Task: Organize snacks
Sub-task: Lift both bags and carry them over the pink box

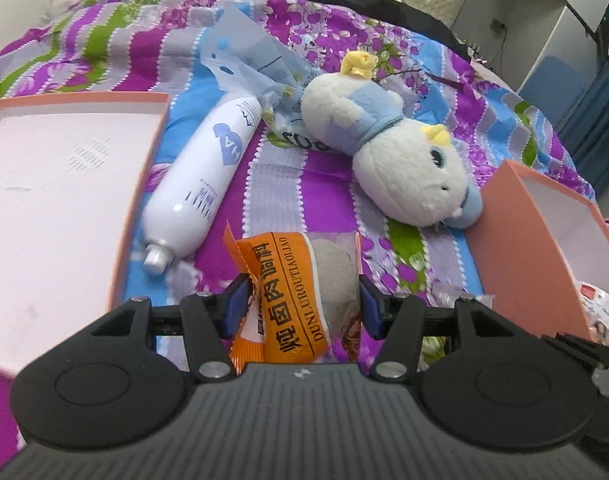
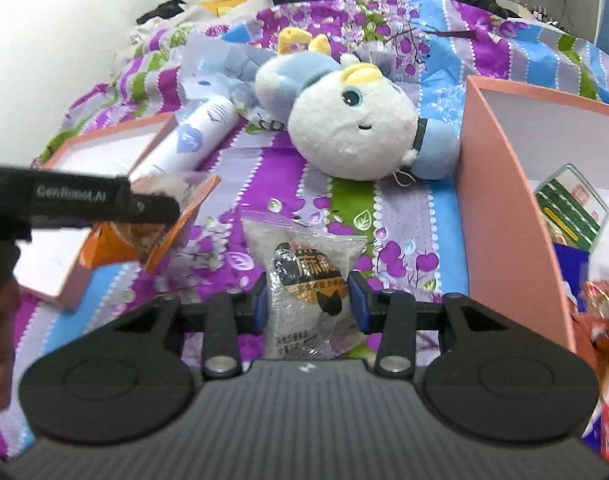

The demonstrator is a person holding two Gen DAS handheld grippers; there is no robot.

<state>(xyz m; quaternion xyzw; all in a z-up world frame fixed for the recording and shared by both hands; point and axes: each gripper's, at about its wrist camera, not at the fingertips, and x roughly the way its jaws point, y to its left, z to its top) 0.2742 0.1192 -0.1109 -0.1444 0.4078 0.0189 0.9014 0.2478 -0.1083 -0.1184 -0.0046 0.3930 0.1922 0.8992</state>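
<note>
My left gripper (image 1: 302,304) is shut on an orange snack packet (image 1: 292,292) and holds it above the bedspread; the packet also shows in the right wrist view (image 2: 144,240) under the left gripper's body. My right gripper (image 2: 307,300) is shut on a clear silver snack packet (image 2: 308,280) with a black label. A pink box (image 2: 500,184) at the right holds several snack packs, one green (image 2: 572,212). The same box shows in the left wrist view (image 1: 520,248).
A shallow pink box lid (image 1: 140,168) lies at the left. A white bottle (image 1: 204,176), a crumpled blue plastic bag (image 1: 248,60) and a white-and-blue plush toy (image 1: 388,152) lie on the purple floral bedspread (image 1: 296,176). White furniture (image 1: 544,24) stands at the far right.
</note>
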